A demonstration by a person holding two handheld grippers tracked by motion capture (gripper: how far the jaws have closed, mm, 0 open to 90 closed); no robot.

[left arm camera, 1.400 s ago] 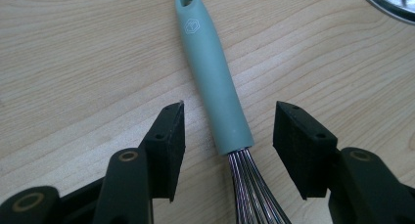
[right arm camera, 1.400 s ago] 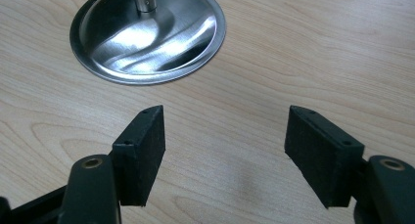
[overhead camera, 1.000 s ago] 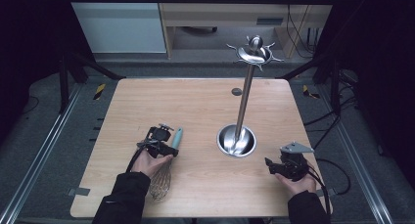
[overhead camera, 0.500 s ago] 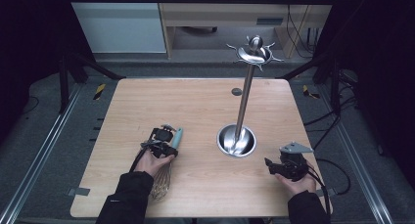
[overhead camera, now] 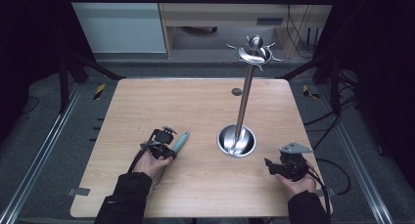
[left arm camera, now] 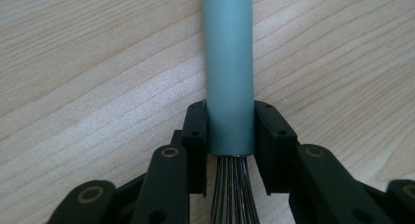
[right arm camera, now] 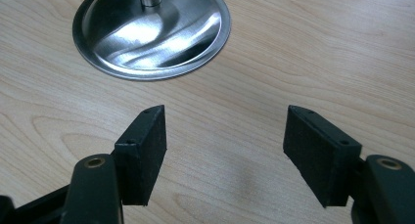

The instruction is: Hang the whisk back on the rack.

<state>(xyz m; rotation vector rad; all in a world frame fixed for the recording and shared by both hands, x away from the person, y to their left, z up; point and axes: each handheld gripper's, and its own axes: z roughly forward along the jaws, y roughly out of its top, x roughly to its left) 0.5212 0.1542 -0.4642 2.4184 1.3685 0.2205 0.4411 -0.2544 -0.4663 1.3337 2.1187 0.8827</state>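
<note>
Setting: dim workshop with dark frame posts and pale cabinets beyond the far edge of the table (overhead camera: 147,106), a light wooden top with rounded corners.

Stand: tall steel utensil stand (overhead camera: 243,111) right of the table's middle; a round dished base, a thin upright post and a crown of curled hooks at the top. No utensil hangs on the hooks.

Person: two dark sleeves come in over the near edge, one hand on each gripper.

Right gripper: right gripper (right arm camera: 225,150) rests near the near right corner, just off the stand's base. Its jaws stand wide apart over bare wood, with nothing between them.

Left gripper: left gripper (left arm camera: 230,131) sits toward the near left part of the table. Its jaws are closed against both sides of the whisk handle, just above where the wires begin.

Whisk: whisk (overhead camera: 180,142) with a pale teal handle pointing toward the far edge and slightly toward the stand; its wire head lies back under the left hand.

Small mark: dark round spot (overhead camera: 237,92) on the wood near the far edge, behind the stand; too small to identify.

Change: over the last second the left gripper and whisk have slid a little toward the near edge, while the right gripper stayed put.

Meaning: the whisk looks securely gripped and ready to lift; hanging it on the stand seems likely.
</note>
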